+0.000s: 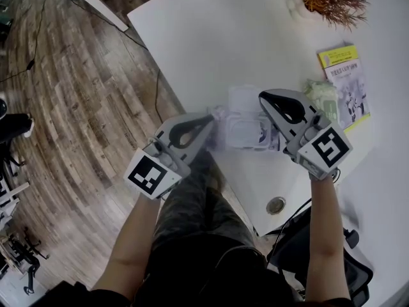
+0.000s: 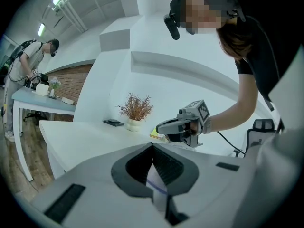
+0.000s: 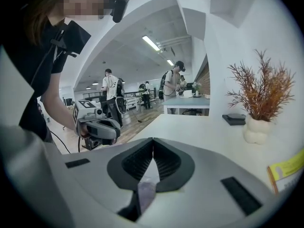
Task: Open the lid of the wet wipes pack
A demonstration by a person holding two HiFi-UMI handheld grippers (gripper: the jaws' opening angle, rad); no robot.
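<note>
Both tongs are clamped shut on the wet wipes pack (image 1: 246,134), which is held at the near edge of the white table (image 1: 204,37). The left gripper (image 1: 213,118) pinches its left end and the right gripper (image 1: 263,98) its lid side. The lid (image 1: 243,98) appears already flipped up, so little seems left beyond release.

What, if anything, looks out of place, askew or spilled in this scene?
Nothing is spilled or damaged. The one oddity: the white soft-plastic wet wipes pack sits partly past the near edge of the white table, pinched at its ends by the left gripper and right gripper, its lid apparently flipped up.
</note>
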